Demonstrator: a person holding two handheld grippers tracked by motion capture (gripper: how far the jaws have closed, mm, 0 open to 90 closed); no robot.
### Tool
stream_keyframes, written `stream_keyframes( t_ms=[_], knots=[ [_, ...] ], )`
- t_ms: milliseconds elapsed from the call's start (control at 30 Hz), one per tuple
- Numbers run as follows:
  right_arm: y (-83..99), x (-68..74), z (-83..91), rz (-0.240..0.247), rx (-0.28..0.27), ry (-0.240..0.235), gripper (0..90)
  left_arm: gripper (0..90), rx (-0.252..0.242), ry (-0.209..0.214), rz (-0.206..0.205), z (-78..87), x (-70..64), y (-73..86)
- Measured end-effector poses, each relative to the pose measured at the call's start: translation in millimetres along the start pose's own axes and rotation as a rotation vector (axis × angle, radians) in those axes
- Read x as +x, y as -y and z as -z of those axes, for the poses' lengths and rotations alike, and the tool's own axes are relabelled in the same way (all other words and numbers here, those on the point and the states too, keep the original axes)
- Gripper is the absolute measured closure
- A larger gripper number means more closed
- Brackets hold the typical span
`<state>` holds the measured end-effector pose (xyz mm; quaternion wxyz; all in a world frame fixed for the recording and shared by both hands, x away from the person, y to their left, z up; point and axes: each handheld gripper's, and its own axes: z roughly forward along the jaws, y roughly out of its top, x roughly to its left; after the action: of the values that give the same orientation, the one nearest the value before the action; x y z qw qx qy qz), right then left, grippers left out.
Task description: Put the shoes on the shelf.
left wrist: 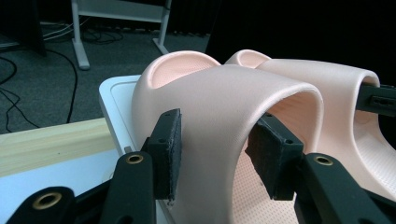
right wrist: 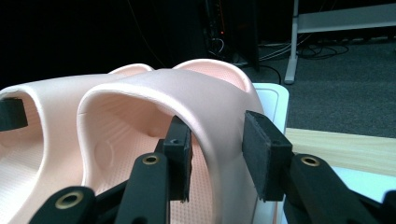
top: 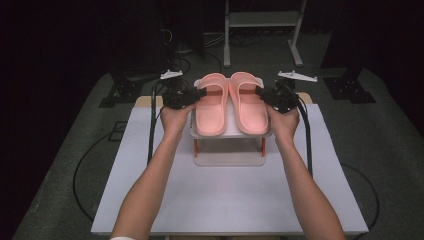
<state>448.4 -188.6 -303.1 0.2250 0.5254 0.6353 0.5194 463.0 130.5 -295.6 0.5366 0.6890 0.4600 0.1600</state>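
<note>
Seeing from my end, slippers first, then outward:
Left slipper [top: 210, 105]: pink slide, smooth wide strap, dotted footbed; lies flat on the white rack [top: 229, 132], toe away from the person.
Right slipper [top: 248, 102]: same make, just beside the left one, side by side on the same rack top.
Rack: small white shelf on red legs, lower tray under it, stands mid-table toward the far edge.
Left gripper [top: 200, 93]: jaws straddle the outer side of the left slipper's strap, one pad outside, one inside the strap arch. In the left gripper view [left wrist: 215, 154] the outside pad sits against the strap; I can't tell if the inside pad touches. Narrow gap, strap between the pads.
Right gripper [top: 260, 93]: mirror pose on the right slipper's strap. In the right gripper view [right wrist: 217, 154] the inner pad is on the strap's inside face; outer pad stands just off it.
Left hand [top: 175, 117]: wraps the gripper body, forearm straight in from the bottom edge.
Right hand [top: 284, 121]: same, roughly level with the left.
Table [top: 225, 200]: white top, rack on it.
Cables: one trails from each gripper back along the table.
</note>
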Motion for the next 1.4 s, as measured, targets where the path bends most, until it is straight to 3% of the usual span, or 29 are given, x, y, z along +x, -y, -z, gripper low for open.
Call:
stream_keyframes(
  t_ms=[900,1400],
  knots=[
    [-4.7,6.9,-8.6,0.026,0.021,-0.004,60.4,54.9,-0.005,-0.002,-0.003,-8.7,2.9,-4.1],
    [-6.2,1.0,-4.2,0.026,0.034,-0.034,55.2,52.5,-0.006,-0.012,-0.041,-1.5,2.9,-4.2]
  ],
)
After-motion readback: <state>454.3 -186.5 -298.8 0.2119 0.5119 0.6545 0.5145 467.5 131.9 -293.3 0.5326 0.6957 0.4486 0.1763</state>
